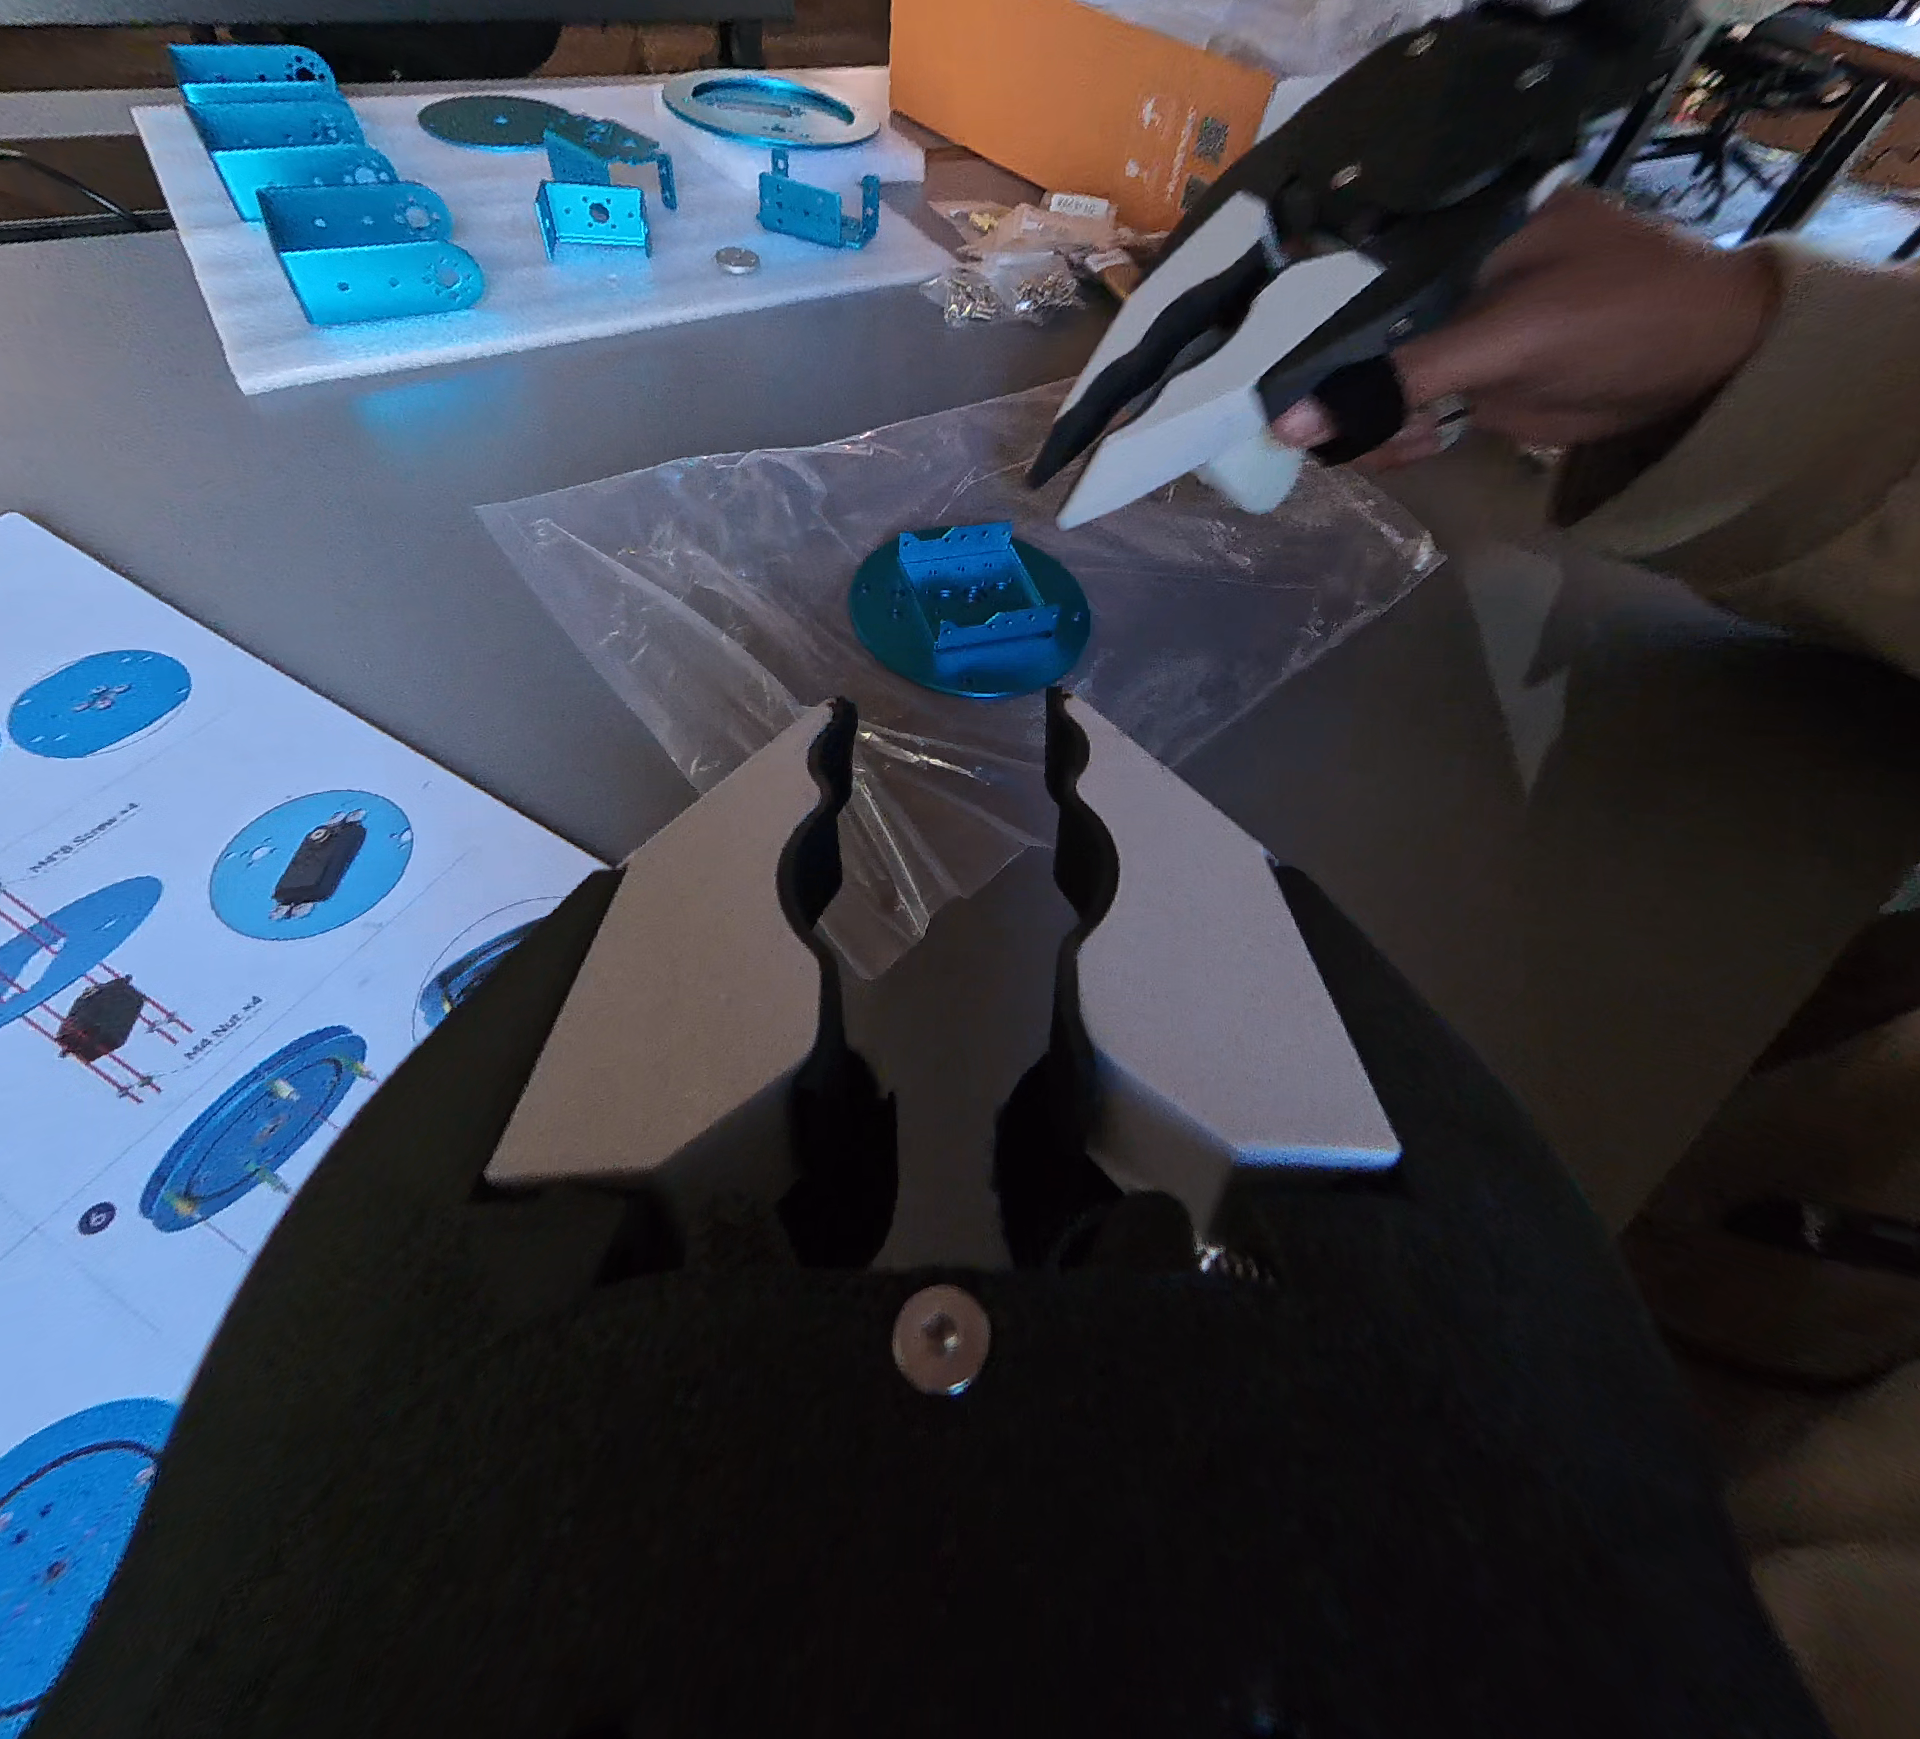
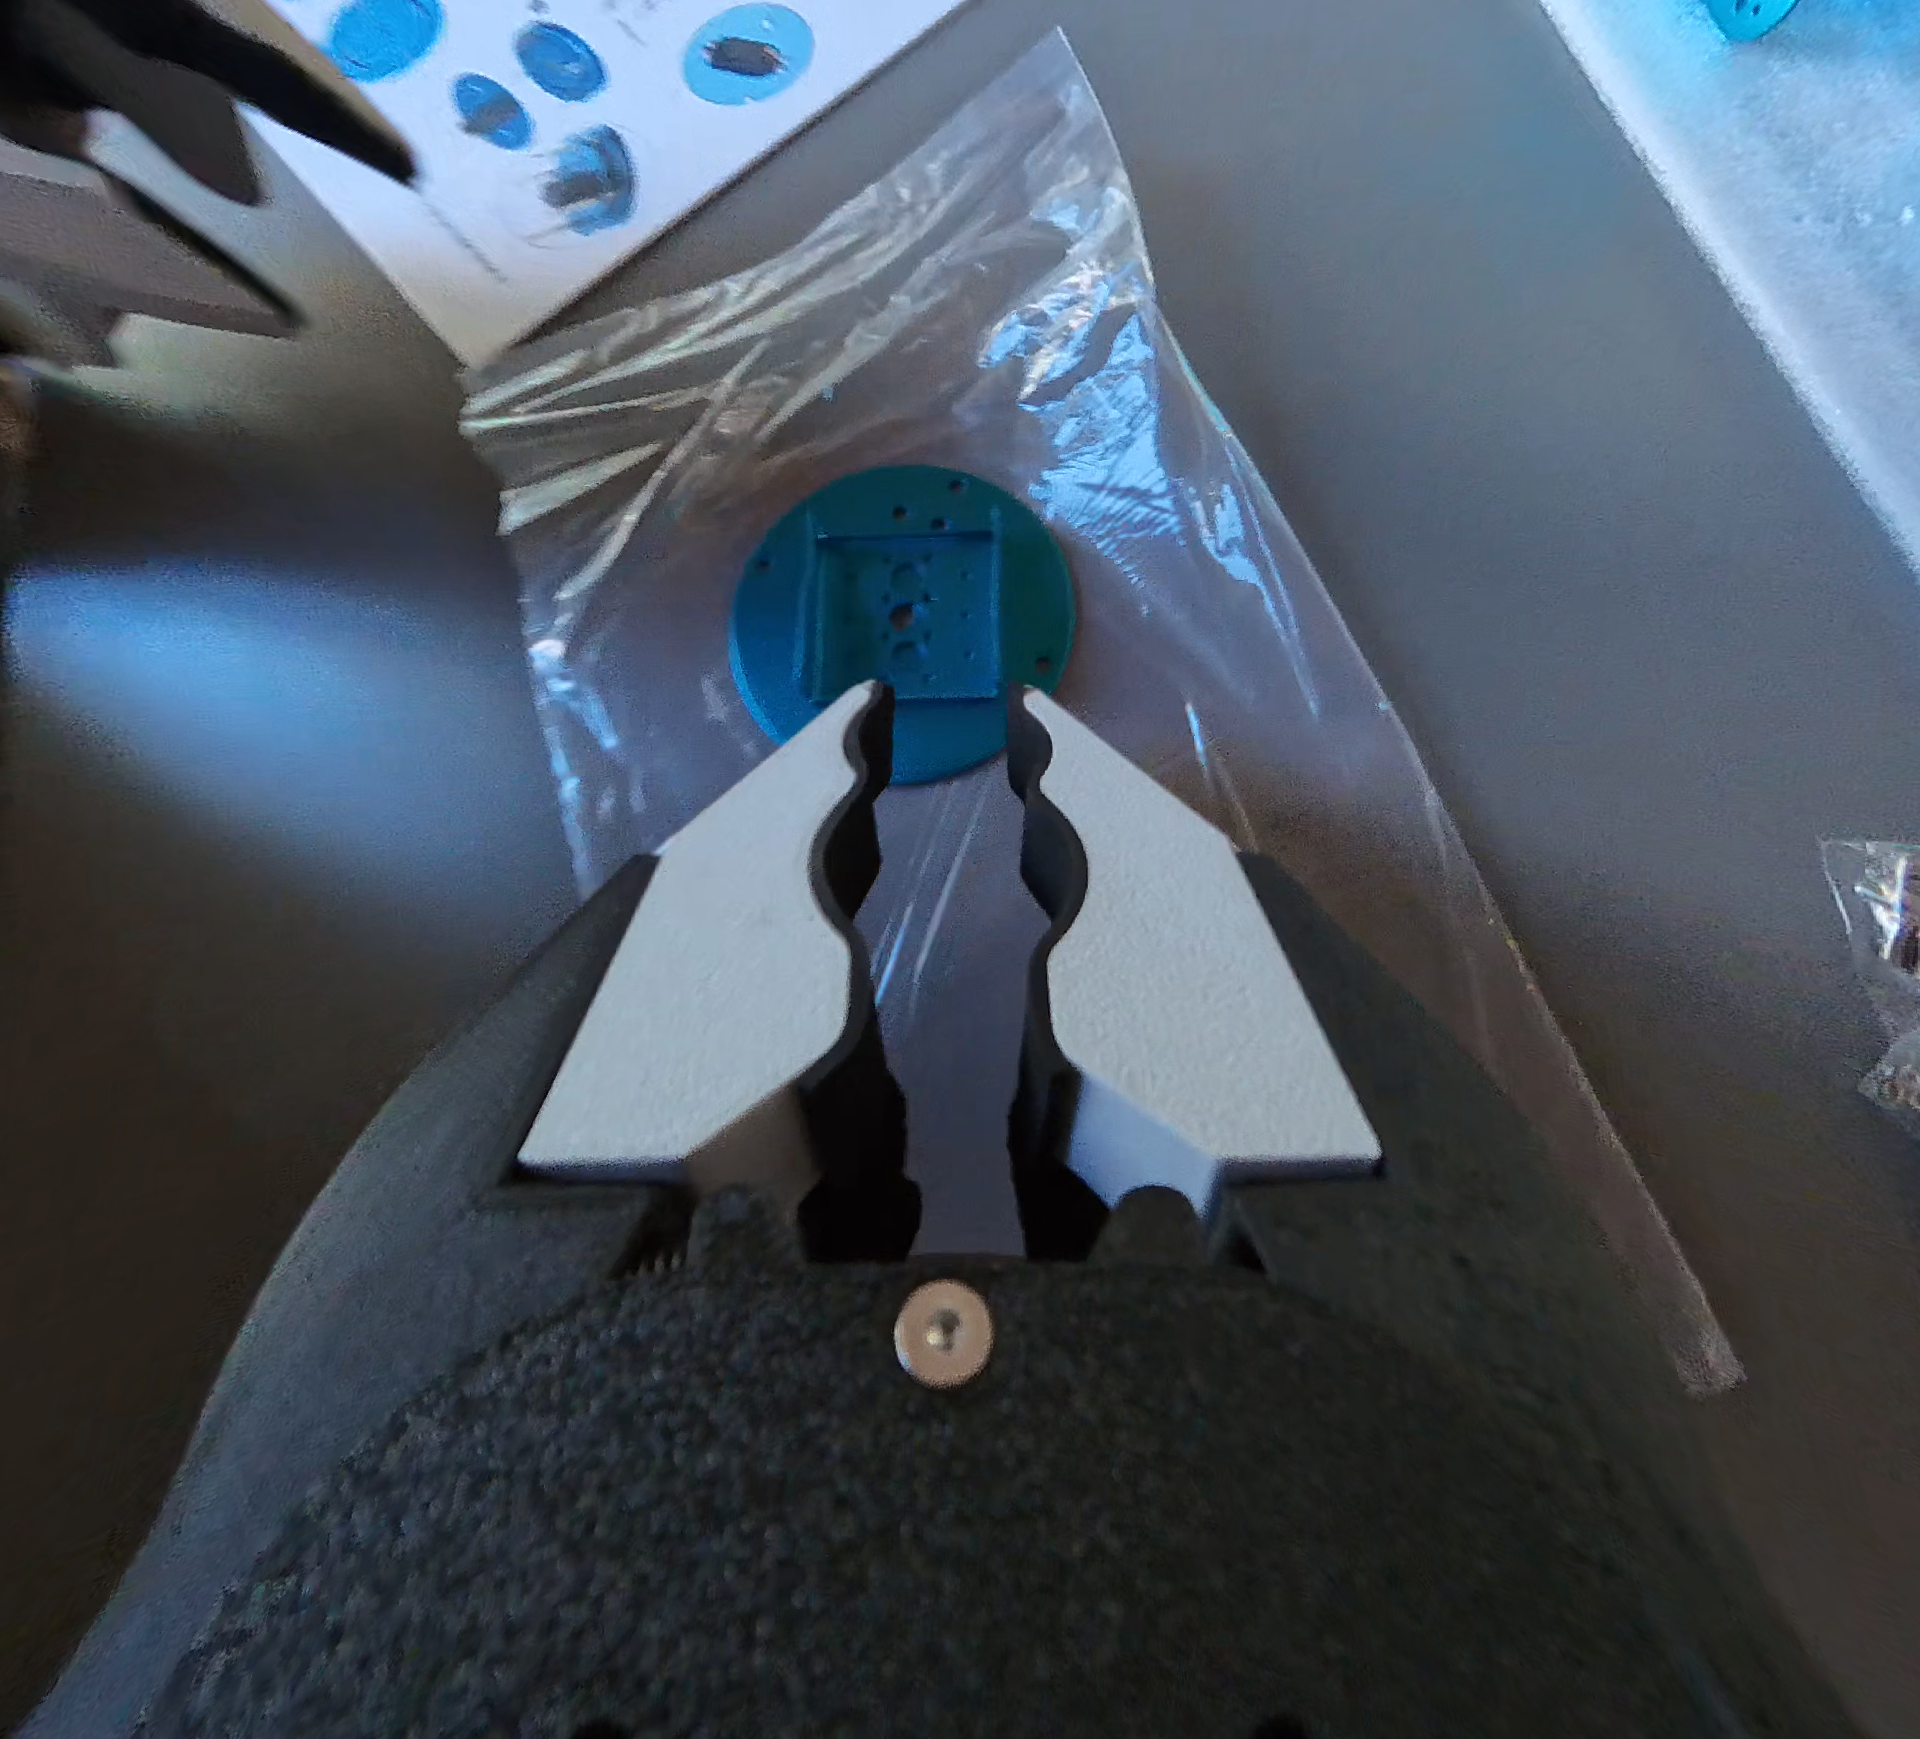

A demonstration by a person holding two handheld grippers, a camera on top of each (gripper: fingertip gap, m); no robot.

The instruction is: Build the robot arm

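Observation:
A blue round disc (image 1: 894, 640) with a blue U-shaped bracket (image 1: 961, 577) standing on it lies on a clear plastic bag (image 1: 707, 588) on the grey table. My left gripper (image 1: 948, 710) is open and empty, a little short of the disc on the near side. My right gripper (image 2: 951, 697) is open and empty, its tips just over the disc's (image 2: 779, 640) near edge by the bracket (image 2: 909, 619). In the left wrist view the right gripper (image 1: 1055, 500) hovers just above and to the right of the disc, held by a person's hand (image 1: 1558, 339).
A printed instruction sheet (image 1: 208, 858) lies at the left, also in the right wrist view (image 2: 675, 27). A white foam sheet (image 1: 623, 307) at the back holds several blue brackets and rings. An orange box (image 1: 1060, 89) and small bags of screws (image 1: 1018, 281) lie behind. The grippers' ends are close to 15 centimeters from one another.

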